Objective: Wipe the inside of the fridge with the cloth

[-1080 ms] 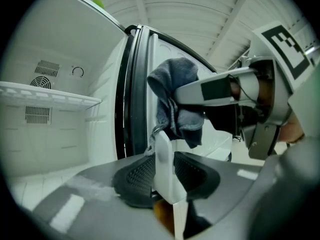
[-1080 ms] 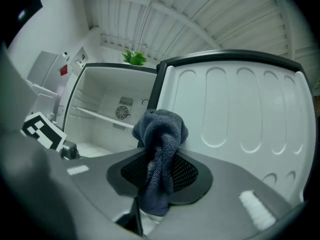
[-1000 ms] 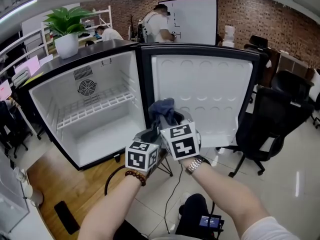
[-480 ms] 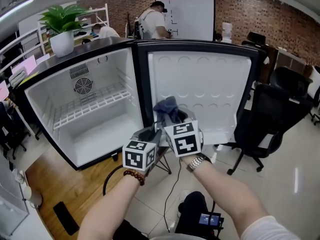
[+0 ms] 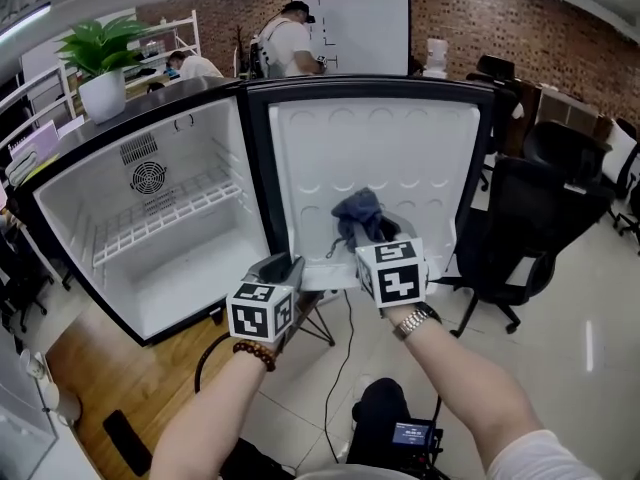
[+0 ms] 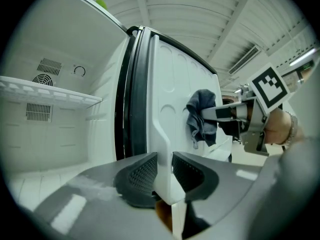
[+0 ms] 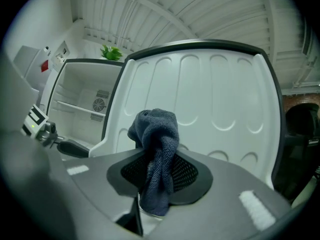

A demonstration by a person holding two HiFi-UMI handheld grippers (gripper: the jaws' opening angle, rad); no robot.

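Note:
The small fridge stands open, its white door swung out to the right. My right gripper is shut on a bunched dark blue cloth, held against the lower part of the door's inner face. In the right gripper view the cloth sticks up from between the jaws of the right gripper. My left gripper sits at the door's lower hinge-side corner. Its jaws have just been closing, and the white door-shelf edge is now pinched between the pads of the left gripper.
A wire shelf crosses the fridge cavity, with a fan grille on the back wall. A potted plant stands on top. A black office chair is right of the door. A cable runs over the floor. People stand by the whiteboard.
My right gripper has carried the cloth to the right along the door's inner face, away from the left gripper. The left gripper has stayed at the door's corner.

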